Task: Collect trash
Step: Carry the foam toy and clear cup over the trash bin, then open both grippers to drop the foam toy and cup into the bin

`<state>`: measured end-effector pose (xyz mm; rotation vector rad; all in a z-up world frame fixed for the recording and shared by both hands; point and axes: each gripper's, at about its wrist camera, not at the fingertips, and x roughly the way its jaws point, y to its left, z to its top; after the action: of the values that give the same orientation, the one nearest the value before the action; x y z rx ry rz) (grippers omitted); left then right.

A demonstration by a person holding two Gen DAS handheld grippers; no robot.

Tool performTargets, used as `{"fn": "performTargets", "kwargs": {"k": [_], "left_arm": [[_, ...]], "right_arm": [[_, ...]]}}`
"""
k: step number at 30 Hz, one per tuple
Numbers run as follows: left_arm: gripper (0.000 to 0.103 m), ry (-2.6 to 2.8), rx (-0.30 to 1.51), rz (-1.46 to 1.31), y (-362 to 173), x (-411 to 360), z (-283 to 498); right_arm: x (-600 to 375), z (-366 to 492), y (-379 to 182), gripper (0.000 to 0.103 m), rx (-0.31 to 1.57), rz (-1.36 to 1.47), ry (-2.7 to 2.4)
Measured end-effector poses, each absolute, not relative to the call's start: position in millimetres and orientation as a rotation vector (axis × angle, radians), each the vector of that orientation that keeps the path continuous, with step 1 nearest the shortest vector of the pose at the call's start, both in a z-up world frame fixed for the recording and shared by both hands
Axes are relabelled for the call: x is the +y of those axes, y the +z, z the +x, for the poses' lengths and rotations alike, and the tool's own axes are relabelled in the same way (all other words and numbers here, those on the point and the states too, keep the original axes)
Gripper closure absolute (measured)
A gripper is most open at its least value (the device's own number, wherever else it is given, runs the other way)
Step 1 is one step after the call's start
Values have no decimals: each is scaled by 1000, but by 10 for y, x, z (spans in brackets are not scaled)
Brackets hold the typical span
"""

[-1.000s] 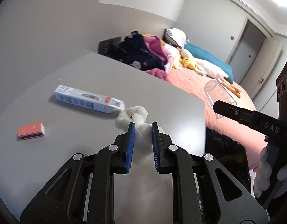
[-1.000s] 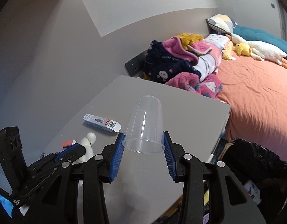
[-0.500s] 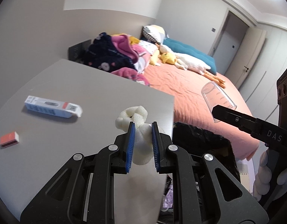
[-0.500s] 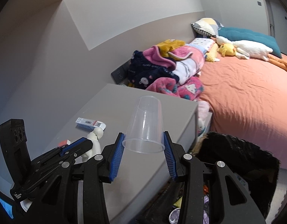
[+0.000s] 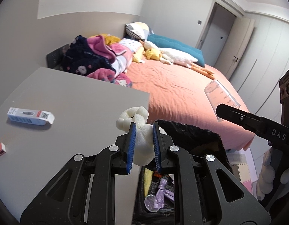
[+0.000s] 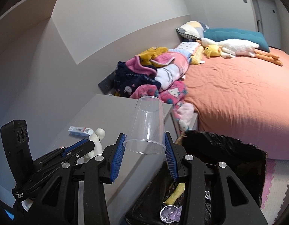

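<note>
- The left gripper [image 5: 143, 142] is clamping a knotted white foam piece [image 5: 139, 131] at the grey table's [image 5: 69, 103] edge, just beside the bin
- The right gripper [image 6: 145, 152] is pinching a clear plastic measuring cup [image 6: 147, 126], rim toward the camera, above the bin's near edge
- The black-bagged trash bin [image 6: 229, 150] is holding a yellow wrapper [image 6: 175, 194], a purple crumpled piece [image 5: 163, 194] and a round clear lid [image 6: 167, 212]
- A white carton [image 5: 29, 116] is lying on the table
</note>
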<state>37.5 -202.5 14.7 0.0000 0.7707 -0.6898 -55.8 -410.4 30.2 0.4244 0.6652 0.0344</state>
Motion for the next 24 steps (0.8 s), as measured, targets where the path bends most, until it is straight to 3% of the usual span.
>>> {"fn": "performTargets", "kwargs": {"k": [24], "left_arm": [[85,-912,781,95,203,-2986,120]], "right_arm": [[-4870,-1202,322,60,612,485,-117]]}}
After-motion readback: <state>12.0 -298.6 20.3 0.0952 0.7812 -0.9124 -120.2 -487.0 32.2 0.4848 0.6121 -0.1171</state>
